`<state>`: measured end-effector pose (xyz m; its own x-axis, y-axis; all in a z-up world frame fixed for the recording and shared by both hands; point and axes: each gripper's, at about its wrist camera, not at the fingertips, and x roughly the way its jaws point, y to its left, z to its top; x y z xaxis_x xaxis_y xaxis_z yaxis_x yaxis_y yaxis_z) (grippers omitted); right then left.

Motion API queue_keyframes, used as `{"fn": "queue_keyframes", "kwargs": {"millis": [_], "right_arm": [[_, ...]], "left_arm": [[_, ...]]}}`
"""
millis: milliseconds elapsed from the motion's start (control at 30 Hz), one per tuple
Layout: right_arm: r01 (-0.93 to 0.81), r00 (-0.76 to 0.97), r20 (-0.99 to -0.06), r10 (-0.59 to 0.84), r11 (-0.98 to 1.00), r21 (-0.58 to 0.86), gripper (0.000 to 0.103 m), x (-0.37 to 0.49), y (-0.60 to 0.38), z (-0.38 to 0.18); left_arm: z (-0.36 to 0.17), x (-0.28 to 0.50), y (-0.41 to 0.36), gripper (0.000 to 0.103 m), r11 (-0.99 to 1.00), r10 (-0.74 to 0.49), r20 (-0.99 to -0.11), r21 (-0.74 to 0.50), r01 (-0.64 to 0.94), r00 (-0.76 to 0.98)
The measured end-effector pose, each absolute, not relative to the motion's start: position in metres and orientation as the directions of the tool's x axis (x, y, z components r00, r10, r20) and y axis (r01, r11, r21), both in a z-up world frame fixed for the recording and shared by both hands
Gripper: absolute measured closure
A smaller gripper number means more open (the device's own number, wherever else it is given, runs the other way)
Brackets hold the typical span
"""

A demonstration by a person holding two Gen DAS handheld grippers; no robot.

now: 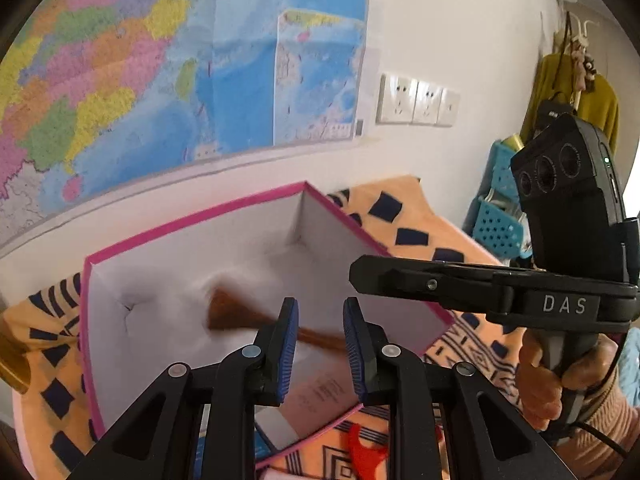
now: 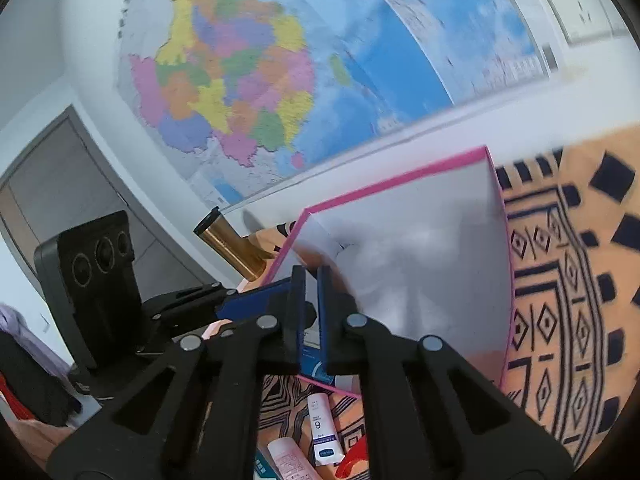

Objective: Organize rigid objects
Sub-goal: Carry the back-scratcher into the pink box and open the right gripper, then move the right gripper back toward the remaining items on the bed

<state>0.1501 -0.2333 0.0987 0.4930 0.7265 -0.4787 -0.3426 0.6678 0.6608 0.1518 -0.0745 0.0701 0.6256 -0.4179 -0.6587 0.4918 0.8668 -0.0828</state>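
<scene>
Well, the left gripper (image 1: pixel 320 332) has its jaws apart above the pink box (image 1: pixel 192 220); a blurred brown brush (image 1: pixel 240 314) lies inside at ten o'clock. The right gripper (image 2: pixel 310 312) jaws stand nearly together, gripping nothing visible.

Background fixtures: wall, cloth and storage items.

A colour wall map (image 1: pixel 168 64) covers the wall behind the worktop's far edge; three white wall sockets (image 1: pixel 418 101) sit just right of it. An orange patterned cloth (image 2: pixel 568 280) with dark blue motifs covers the worktop. Beyond the right edge stand turquoise perforated baskets (image 1: pixel 498 216), with a mustard-yellow garment (image 1: pixel 600 100) hanging above them. A grey door (image 2: pixel 48 184) shows at the left.
</scene>
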Motion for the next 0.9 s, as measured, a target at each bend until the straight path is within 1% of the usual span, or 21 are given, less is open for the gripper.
{"fn": "queue_keyframes", "kwargs": {"millis": [100, 167, 233, 333, 500, 567, 633, 733, 833, 900], "right_arm": [[-0.316, 0.482, -0.502, 0.718, 0.677, 0.664, 0.097, 0.152, -0.236, 0.088], [-0.309, 0.483, -0.516, 0.708, 0.689, 0.655, 0.096, 0.150, -0.238, 0.084], [-0.305, 0.480, -0.532, 0.697, 0.702, 0.644, 0.094, 0.147, -0.240, 0.082], [-0.299, 0.485, -0.554, 0.677, 0.724, 0.622, 0.094, 0.139, -0.245, 0.080], [-0.293, 0.488, -0.577, 0.655, 0.745, 0.599, 0.091, 0.131, -0.250, 0.077], [-0.297, 0.489, -0.587, 0.645, 0.756, 0.583, 0.086, 0.127, -0.249, 0.077], [-0.300, 0.487, -0.590, 0.645, 0.757, 0.580, 0.080, 0.123, -0.249, 0.077], [-0.316, 0.484, -0.593, 0.643, 0.761, 0.567, 0.077, 0.115, -0.245, 0.079], [-0.336, 0.472, -0.595, 0.651, 0.757, 0.561, 0.067, 0.102, -0.242, 0.079], [-0.348, 0.458, -0.601, 0.656, 0.754, 0.557, 0.066, 0.091, -0.241, 0.077]], "left_arm": [[0.058, 0.156, -0.076, 0.080, 0.867, -0.405, -0.680, -0.076, 0.492, 0.610], [0.051, 0.158, -0.069, 0.080, 0.868, -0.412, -0.685, -0.096, 0.487, 0.601], [0.048, 0.157, -0.059, 0.080, 0.873, -0.415, -0.682, -0.111, 0.475, 0.602], [0.047, 0.149, -0.036, 0.079, 0.879, -0.429, -0.667, -0.154, 0.450, 0.610], [0.050, 0.132, -0.008, 0.071, 0.881, -0.452, -0.632, -0.204, 0.427, 0.630], [0.051, 0.126, -0.003, 0.070, 0.881, -0.454, -0.623, -0.209, 0.424, 0.637], [0.052, 0.116, 0.002, 0.067, 0.876, -0.466, -0.611, -0.220, 0.428, 0.640], [0.052, 0.102, 0.007, 0.063, 0.873, -0.475, -0.599, -0.228, 0.431, 0.645], [0.048, 0.085, 0.013, 0.061, 0.875, -0.473, -0.594, -0.229, 0.427, 0.651], [0.044, 0.076, 0.016, 0.060, 0.875, -0.474, -0.595, -0.235, 0.423, 0.649]]}}
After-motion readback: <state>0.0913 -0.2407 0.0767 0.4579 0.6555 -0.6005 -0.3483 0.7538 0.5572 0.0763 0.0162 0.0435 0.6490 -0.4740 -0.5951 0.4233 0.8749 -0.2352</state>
